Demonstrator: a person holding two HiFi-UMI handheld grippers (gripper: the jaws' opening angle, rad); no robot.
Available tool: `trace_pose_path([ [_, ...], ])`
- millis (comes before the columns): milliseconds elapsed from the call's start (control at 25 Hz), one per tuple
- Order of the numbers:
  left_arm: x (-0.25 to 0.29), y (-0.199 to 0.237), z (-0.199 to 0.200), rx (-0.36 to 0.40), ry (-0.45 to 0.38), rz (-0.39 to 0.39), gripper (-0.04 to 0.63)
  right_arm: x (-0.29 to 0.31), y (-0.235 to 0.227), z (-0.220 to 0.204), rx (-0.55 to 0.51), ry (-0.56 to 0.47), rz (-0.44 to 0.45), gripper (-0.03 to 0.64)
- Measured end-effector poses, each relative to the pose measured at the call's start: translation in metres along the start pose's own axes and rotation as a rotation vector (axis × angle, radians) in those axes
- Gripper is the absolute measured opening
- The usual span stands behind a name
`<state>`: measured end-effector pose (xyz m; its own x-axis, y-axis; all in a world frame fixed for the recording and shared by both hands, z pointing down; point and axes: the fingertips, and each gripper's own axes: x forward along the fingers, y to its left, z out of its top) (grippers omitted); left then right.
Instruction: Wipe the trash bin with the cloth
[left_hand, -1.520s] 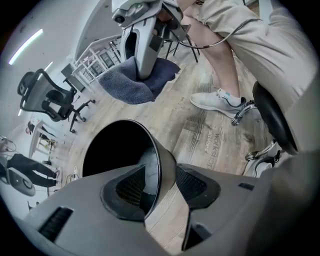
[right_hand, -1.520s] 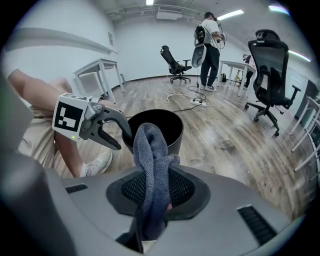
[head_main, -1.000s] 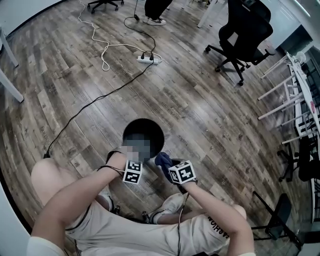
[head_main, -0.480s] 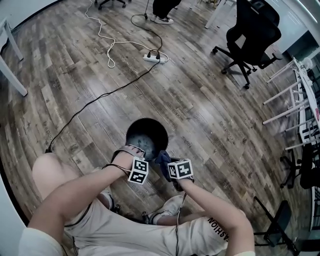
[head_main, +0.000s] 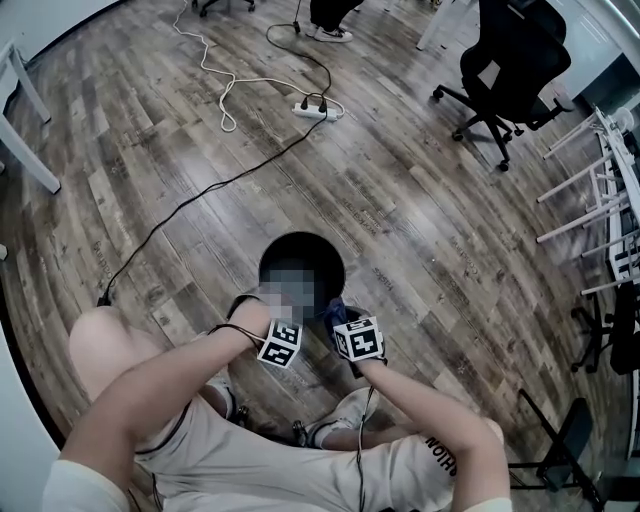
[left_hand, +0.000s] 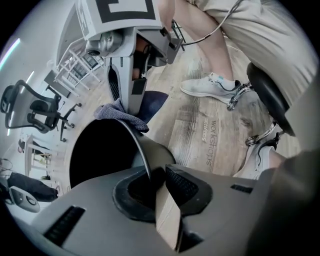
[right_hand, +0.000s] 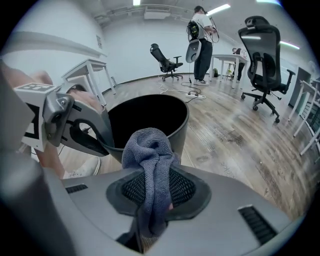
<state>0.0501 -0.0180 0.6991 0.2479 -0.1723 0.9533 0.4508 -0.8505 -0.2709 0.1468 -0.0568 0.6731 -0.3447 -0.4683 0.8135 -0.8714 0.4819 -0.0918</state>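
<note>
Closing jaws of the left gripper (left_hand: 155, 186) now pinch the bin (right_hand: 178, 128) rim at 7 o'clock. The right gripper (right_hand: 150, 200), clamping the cloth (right_hand: 149, 150), has dropped to 5 o'clock. Wiping seemingly all remains.

Pinched tight in the right gripper (right_hand: 150, 210) — a bunched grey-blue cloth (right_hand: 150, 160), folds poking up just before the black trash bin (right_hand: 176, 131); office chair (right_hand: 262, 60) far right.
</note>
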Motion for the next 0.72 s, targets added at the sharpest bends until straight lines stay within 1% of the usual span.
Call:
trace_pose_path([
  [120,-0.001,-0.002,0.001,0.000,-0.007,-0.014,0.067,0.009,-0.004,-0.003,-0.014,-0.008,0.002,0.075],
  [240,-0.003,0.000,0.002,0.005,-0.006,-0.043,0.060,0.018,-0.011,-0.007,-0.005,-0.022,-0.001,0.075],
  [360,-0.003,0.002,0.000,0.008,0.000,-0.056,0.054,0.033,-0.013,-0.014,-0.006,-0.022,-0.008,0.075],
  [600,-0.002,-0.004,0.000,0.001,-0.006,-0.049,0.054,0.073,-0.018,-0.043,-0.014,0.010,-0.018,0.075],
  [720,-0.004,0.001,0.002,0.006,-0.009,-0.036,0.054,0.092,-0.027,-0.055,0.011,0.004,-0.021,0.075],
])
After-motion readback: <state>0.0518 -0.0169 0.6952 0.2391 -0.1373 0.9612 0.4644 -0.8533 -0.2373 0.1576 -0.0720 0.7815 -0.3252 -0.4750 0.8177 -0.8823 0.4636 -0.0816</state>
